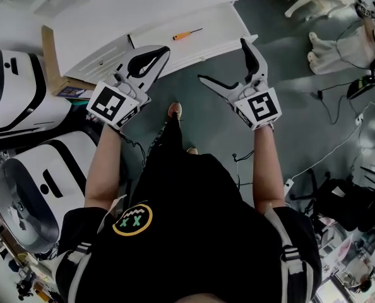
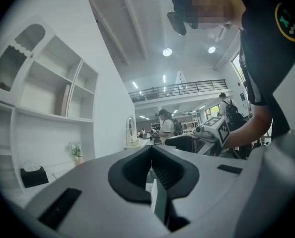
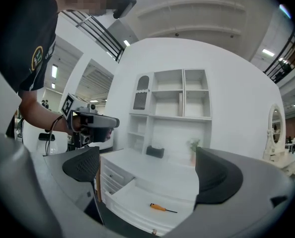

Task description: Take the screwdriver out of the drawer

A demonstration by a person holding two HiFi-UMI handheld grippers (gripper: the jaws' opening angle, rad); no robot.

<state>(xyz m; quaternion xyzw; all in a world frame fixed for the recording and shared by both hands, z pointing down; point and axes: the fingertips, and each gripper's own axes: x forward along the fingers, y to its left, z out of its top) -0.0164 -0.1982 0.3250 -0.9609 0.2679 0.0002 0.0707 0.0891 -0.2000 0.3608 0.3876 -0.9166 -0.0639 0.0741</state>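
1. The slim orange-handled screwdriver (image 1: 187, 34) lies flat on the floor of the pulled-out white drawer (image 1: 220, 25), just under the white worktop (image 1: 143, 8). Nothing's touching it.
2. The right gripper (image 1: 223, 60) has its jaws spread wide and empty. It's held on the near side of the drawer's right end. In its own view, the screwdriver (image 3: 162, 208) shows between the jaws but well apart from them.
3. The left gripper (image 1: 147, 62) has its jaws pressed together on nothing, over the drawer's left end.
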